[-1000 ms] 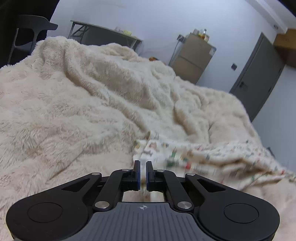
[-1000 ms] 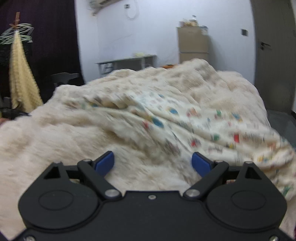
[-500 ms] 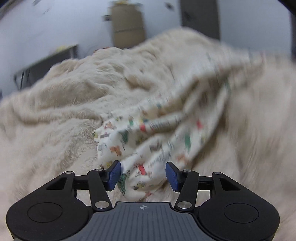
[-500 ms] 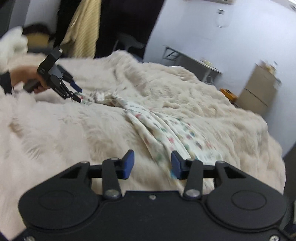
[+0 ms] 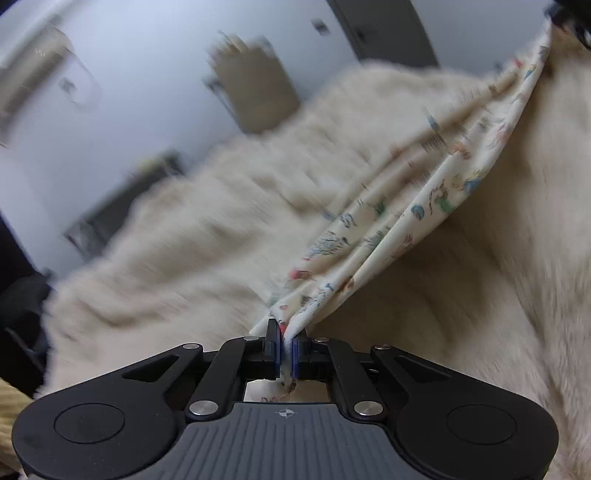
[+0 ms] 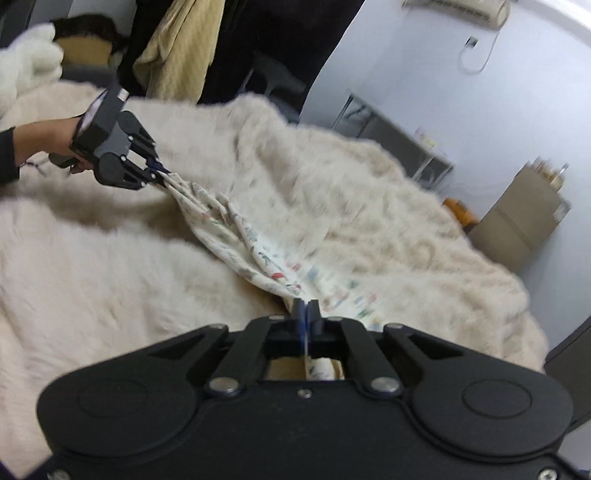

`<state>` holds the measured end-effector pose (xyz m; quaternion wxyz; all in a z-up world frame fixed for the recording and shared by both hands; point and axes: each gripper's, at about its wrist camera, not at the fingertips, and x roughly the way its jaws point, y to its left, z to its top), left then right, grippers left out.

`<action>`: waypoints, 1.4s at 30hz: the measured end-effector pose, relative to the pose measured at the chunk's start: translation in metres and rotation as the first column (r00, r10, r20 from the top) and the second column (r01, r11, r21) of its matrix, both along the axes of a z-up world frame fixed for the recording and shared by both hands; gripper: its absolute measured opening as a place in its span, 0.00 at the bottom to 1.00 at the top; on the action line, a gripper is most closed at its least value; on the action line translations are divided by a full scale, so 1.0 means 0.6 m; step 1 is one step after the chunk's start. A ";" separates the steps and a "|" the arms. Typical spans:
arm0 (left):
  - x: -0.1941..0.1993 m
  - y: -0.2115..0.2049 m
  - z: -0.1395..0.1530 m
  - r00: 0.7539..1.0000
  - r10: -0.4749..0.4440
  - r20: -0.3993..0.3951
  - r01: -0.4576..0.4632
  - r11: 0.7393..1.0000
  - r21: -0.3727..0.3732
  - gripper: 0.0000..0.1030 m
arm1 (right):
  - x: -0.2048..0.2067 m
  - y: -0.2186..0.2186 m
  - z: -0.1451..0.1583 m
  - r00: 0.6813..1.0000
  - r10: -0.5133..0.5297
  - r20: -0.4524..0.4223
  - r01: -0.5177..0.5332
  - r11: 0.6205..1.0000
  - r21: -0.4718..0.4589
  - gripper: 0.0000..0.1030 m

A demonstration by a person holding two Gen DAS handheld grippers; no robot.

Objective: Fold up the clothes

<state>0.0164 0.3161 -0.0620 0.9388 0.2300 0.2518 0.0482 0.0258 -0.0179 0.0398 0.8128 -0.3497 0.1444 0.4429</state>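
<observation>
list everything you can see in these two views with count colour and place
printed garment: one, cream with small coloured figures, stretched between the two grippers above the blanket
fluffy blanket: one, cream, spread over the bed
cabinet: one, tan, by the far wall
desk: one, grey, against the wall
air conditioner: one, white, high on the wall
hanging knit cloth: one, pale yellow, behind the bed
door: one, dark grey, far wall
left gripper: black, blue pads, shut on the garment
right gripper: black, shut on the garment
hand: one, holding the left gripper
</observation>
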 end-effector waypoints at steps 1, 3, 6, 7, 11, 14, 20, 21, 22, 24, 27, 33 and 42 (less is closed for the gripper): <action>-0.011 0.002 0.013 1.000 -0.006 0.006 0.006 1.000 -0.003 0.03 | -0.006 -0.006 0.009 1.000 0.013 -0.005 -0.013 1.000 0.010 0.00; -0.030 0.005 0.026 0.999 -0.030 -0.025 0.030 1.000 -0.006 0.03 | -0.030 -0.017 0.007 0.998 0.052 -0.018 -0.052 0.999 -0.003 0.00; -0.044 0.007 -0.002 0.974 -0.109 -0.198 0.107 0.994 -0.019 0.07 | -0.047 -0.017 -0.019 0.991 0.111 -0.075 -0.116 0.992 -0.059 0.00; -0.050 0.009 -0.013 0.963 -0.141 -0.230 0.133 0.990 -0.048 0.11 | -0.058 -0.014 -0.039 0.980 0.154 -0.124 -0.167 0.980 -0.107 0.00; -0.066 0.040 -0.031 0.942 -0.211 -0.261 0.163 0.968 -0.192 0.42 | -0.082 -0.015 -0.069 0.954 0.228 -0.194 -0.263 0.947 -0.181 0.04; -0.072 0.088 -0.016 0.964 -0.187 -0.187 0.118 0.938 -0.327 0.53 | -0.071 -0.023 -0.042 0.953 0.222 -0.206 -0.247 0.963 -0.108 0.32; -0.004 0.104 0.007 0.982 -0.115 -0.147 0.072 0.960 -0.271 0.72 | -0.021 0.013 0.008 0.955 0.200 -0.219 -0.206 0.978 -0.006 0.51; 0.013 0.104 0.005 0.977 -0.146 -0.157 0.099 0.958 -0.270 0.80 | -0.010 0.028 0.009 0.955 0.191 -0.226 -0.199 0.980 -0.015 0.51; 0.030 0.107 0.002 0.970 -0.177 -0.165 0.126 0.952 -0.279 0.80 | 0.002 0.043 0.010 0.955 0.180 -0.237 -0.190 0.982 -0.022 0.51; 0.065 0.122 -0.009 0.960 -0.214 -0.182 0.141 0.927 -0.347 0.80 | 0.022 0.063 0.007 0.953 0.164 -0.256 -0.178 0.984 -0.032 0.52; 0.122 0.157 -0.031 0.955 -0.222 -0.199 0.093 0.855 -0.511 0.80 | 0.068 0.125 -0.014 0.931 0.133 -0.341 -0.162 0.985 -0.060 0.55; 0.178 0.131 -0.077 0.887 -0.304 -0.347 0.086 0.848 -0.523 0.39 | 0.131 0.212 -0.082 0.858 0.049 -0.512 -0.154 0.974 -0.164 0.47; 0.178 0.112 0.038 0.978 -0.176 -0.111 0.143 0.957 -0.251 0.01 | 0.175 0.209 -0.007 0.874 0.017 -0.485 -0.045 0.998 -0.047 0.00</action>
